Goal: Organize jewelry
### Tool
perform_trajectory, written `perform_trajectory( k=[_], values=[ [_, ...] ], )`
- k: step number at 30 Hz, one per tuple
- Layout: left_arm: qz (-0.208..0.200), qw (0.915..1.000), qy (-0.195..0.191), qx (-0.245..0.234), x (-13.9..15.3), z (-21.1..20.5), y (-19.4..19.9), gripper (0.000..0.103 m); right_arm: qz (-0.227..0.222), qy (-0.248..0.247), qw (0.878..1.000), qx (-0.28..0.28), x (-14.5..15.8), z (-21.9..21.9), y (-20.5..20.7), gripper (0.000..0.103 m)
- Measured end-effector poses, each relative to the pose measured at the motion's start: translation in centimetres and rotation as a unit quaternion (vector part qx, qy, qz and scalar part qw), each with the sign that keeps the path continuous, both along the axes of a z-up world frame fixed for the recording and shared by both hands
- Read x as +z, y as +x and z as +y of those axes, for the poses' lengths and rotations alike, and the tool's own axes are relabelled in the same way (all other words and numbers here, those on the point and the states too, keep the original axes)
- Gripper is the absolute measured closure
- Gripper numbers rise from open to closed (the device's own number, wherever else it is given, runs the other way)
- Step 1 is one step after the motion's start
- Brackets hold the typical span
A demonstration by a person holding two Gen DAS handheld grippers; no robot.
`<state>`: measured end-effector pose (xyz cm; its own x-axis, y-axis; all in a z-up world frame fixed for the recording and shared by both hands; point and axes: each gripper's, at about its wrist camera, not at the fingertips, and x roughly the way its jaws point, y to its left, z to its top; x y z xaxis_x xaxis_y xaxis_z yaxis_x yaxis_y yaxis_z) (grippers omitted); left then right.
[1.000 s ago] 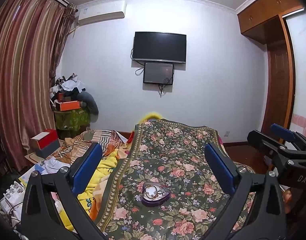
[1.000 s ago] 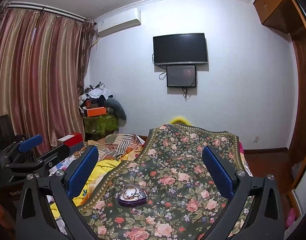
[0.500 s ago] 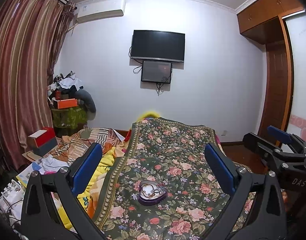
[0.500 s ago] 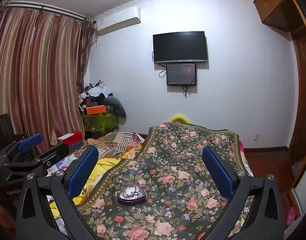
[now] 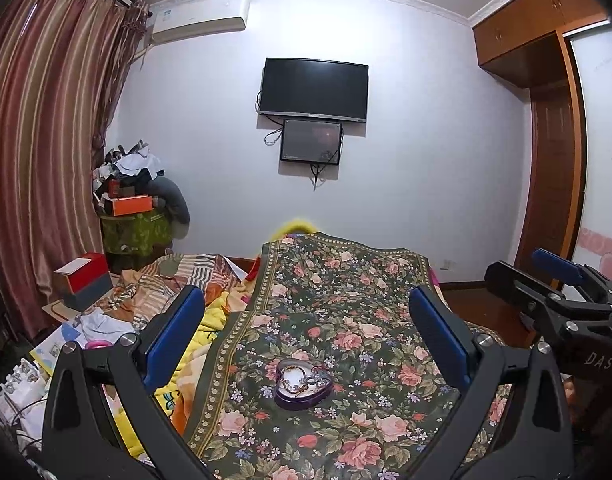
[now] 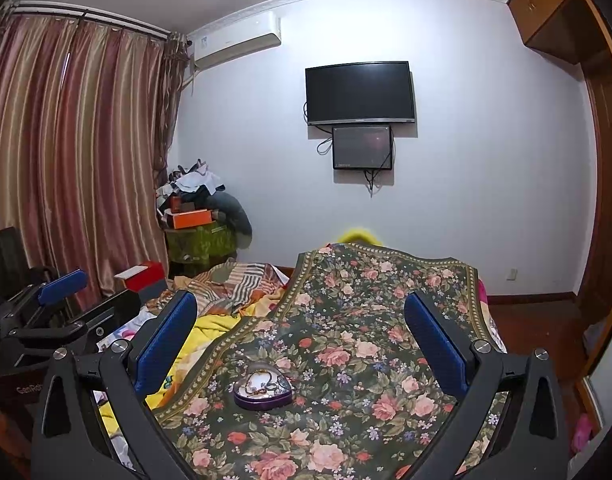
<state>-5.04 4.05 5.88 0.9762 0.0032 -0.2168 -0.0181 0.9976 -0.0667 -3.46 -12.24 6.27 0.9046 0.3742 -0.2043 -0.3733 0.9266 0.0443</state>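
Heart-shaped jewelry box (image 5: 303,384), purple, lid off: sits on the floral bedspread (image 5: 346,288) of a bed, low centre in both views. Holds a beaded bracelet (image 5: 295,378) and silver-toned pieces too small to identify.

Left gripper (image 5: 306,332): blue-padded jaws spread wide, nothing held, raised above the box and apart from it.

Right gripper (image 6: 300,330): jaws likewise spread wide, nothing held, the box lying below and left of centre between its fingers.

Surroundings: rumpled yellow and striped bedding (image 5: 178,280) left of the bedspread; wall-mounted television (image 5: 314,90); striped curtains (image 5: 38,152); air conditioner (image 5: 202,12); wooden wardrobe (image 5: 546,120).
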Motion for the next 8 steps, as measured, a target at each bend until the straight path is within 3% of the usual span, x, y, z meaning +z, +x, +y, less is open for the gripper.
perform_trajectory(
  k=[8],
  values=[
    [0.006, 1.0000, -0.004, 0.005, -0.30, 0.37, 0.35, 0.001, 0.008, 0.000, 1.000, -0.001, -0.28, -0.13, 0.56, 0.000]
  ],
)
